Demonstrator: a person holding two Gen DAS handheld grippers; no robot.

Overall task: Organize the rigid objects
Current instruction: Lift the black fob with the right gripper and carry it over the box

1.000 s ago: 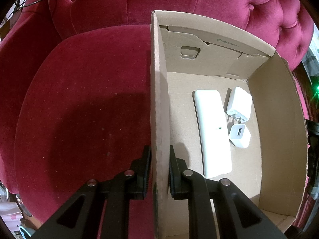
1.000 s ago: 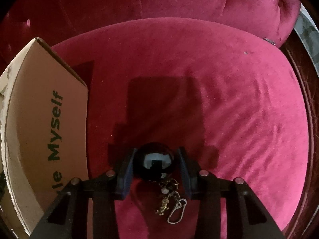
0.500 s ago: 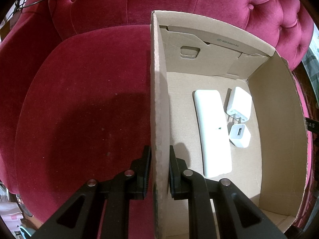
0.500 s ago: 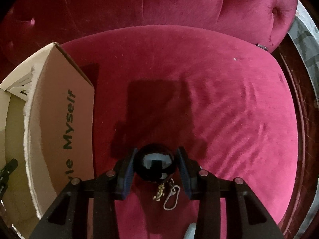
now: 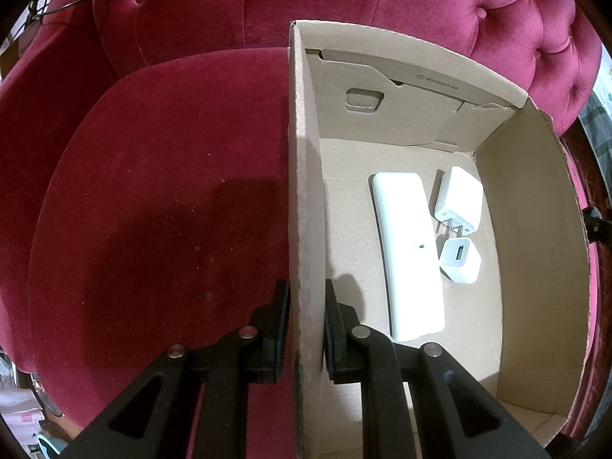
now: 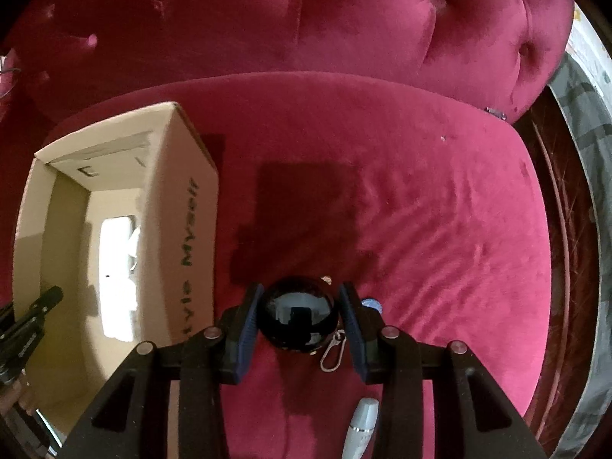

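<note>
An open cardboard box (image 5: 535, 229) sits on a red velvet sofa seat (image 5: 153, 210). My left gripper (image 5: 306, 321) is shut on the box's left wall (image 5: 304, 191). Inside lie a long white bar (image 5: 407, 252) and two white chargers (image 5: 459, 197) (image 5: 461, 260). My right gripper (image 6: 300, 315) is shut on a glossy black ball (image 6: 298, 315) with a metal clasp (image 6: 332, 352) hanging below it, held above the seat, right of the box (image 6: 183, 229). The left gripper (image 6: 30, 321) shows at the box's near-left side.
The tufted sofa back (image 6: 306, 19) rises behind. A white cylindrical item (image 6: 361, 428) and a small blue-white round thing (image 6: 371, 304) lie on the seat below my right gripper. A dark wooden edge (image 6: 566, 267) borders the seat at right.
My right gripper has risen with the black ball, so the box's inside and the items below came into view. The left gripper and box have stayed put.
</note>
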